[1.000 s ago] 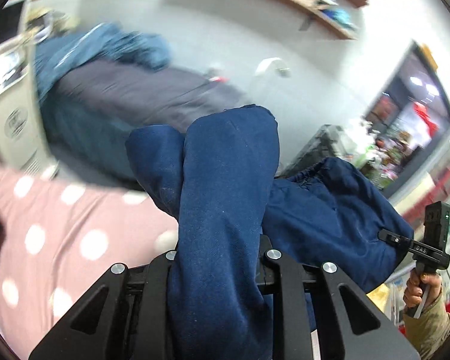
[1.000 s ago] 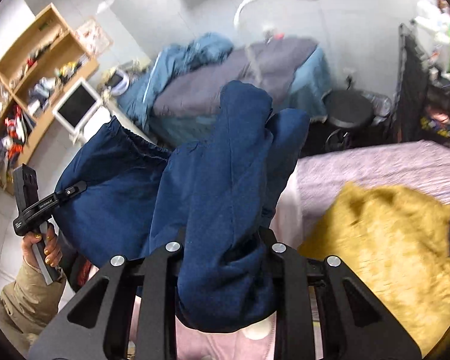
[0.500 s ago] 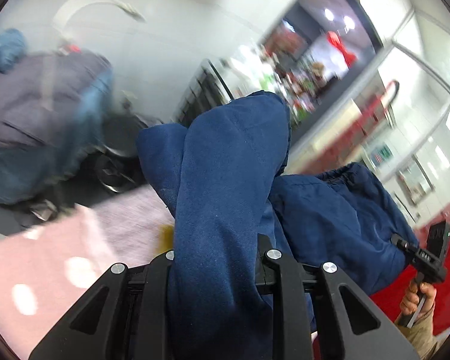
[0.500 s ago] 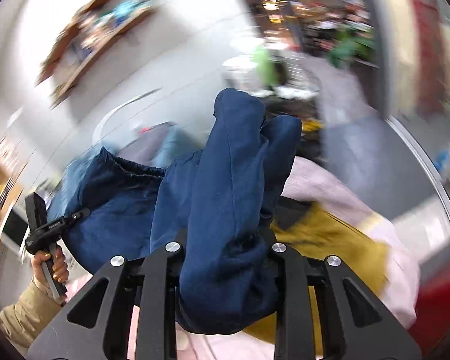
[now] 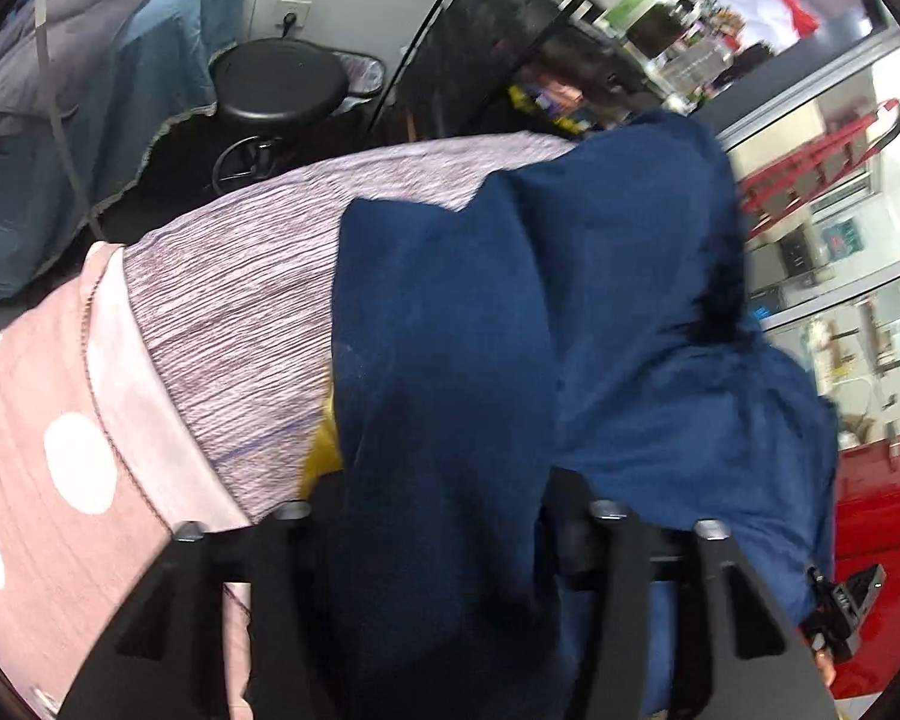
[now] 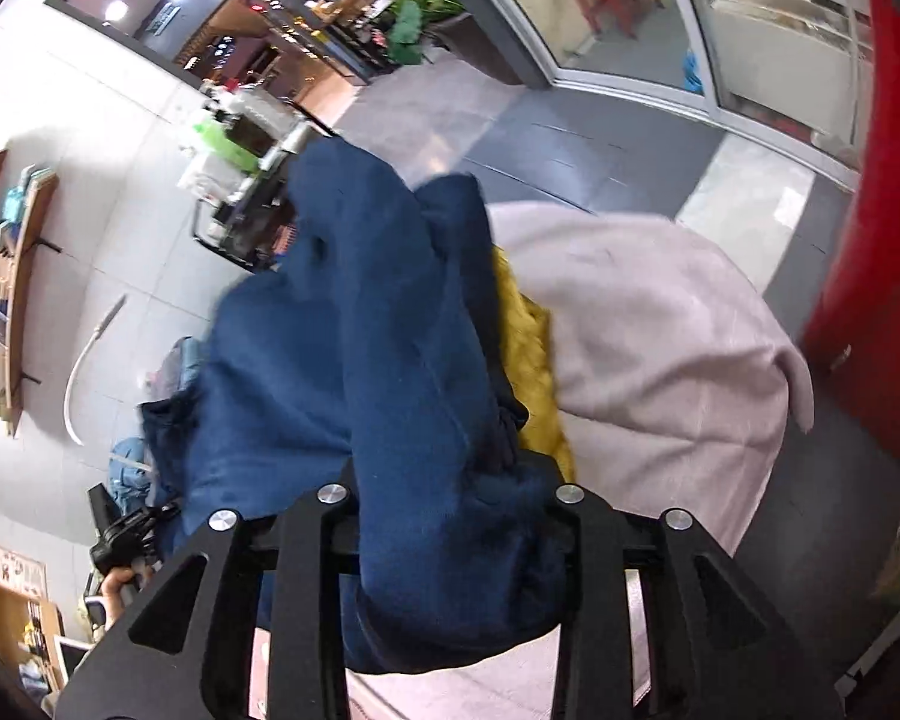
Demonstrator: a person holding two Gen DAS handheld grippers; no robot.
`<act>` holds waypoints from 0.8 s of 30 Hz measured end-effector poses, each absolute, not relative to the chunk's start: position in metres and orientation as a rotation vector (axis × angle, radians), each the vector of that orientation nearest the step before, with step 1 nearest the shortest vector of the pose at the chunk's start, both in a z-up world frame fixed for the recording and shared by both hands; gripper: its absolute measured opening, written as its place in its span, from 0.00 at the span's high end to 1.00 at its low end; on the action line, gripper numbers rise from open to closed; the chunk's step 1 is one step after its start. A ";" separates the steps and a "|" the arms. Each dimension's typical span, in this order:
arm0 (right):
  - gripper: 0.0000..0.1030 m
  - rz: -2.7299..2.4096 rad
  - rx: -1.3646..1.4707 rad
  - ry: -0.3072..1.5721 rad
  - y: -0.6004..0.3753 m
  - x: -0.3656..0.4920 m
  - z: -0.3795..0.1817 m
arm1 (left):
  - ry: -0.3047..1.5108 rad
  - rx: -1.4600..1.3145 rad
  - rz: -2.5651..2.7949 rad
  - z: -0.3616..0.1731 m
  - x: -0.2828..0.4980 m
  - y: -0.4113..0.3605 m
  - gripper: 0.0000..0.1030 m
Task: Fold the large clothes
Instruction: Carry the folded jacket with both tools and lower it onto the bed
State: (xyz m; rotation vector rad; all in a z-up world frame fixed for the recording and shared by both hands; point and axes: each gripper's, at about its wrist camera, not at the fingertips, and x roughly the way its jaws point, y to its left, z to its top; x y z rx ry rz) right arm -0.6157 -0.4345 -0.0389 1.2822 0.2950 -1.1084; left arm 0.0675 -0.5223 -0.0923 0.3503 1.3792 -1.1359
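A dark blue garment hangs bunched between the fingers of my left gripper. Its jaws are opening and stand wide, and the cloth lies loosely between them. In the right wrist view the same blue garment fills the gap of my right gripper. Those jaws are opening too, with the cloth still pinched. The garment hangs over a bed, above a yellow garment. Each view shows the other gripper at its edge, held by a hand.
The bed carries a pink polka-dot sheet, a ribbed mauve blanket and a pale pink blanket. A black round stool and a blue-grey covered bed stand beyond. A red wall rises on the right.
Both grippers swung round and down from facing the room to over the bed, carrying the blue garment. The left fingers have spread wide; the right fingers have parted slightly.
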 end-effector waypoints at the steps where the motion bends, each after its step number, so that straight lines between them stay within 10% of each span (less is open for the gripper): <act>1: 0.65 -1.112 1.316 0.274 -0.435 -0.618 -0.047 | 1.379 0.356 -1.125 -0.092 0.066 -0.521 0.34; 10: 0.26 -1.193 1.436 0.247 -0.439 -0.624 -0.078 | 1.349 0.329 -1.038 -0.074 0.076 -0.507 0.16; 24: 0.19 -1.510 1.042 0.504 -0.410 -0.592 0.035 | 0.929 0.532 -0.977 0.044 -0.007 -0.456 0.06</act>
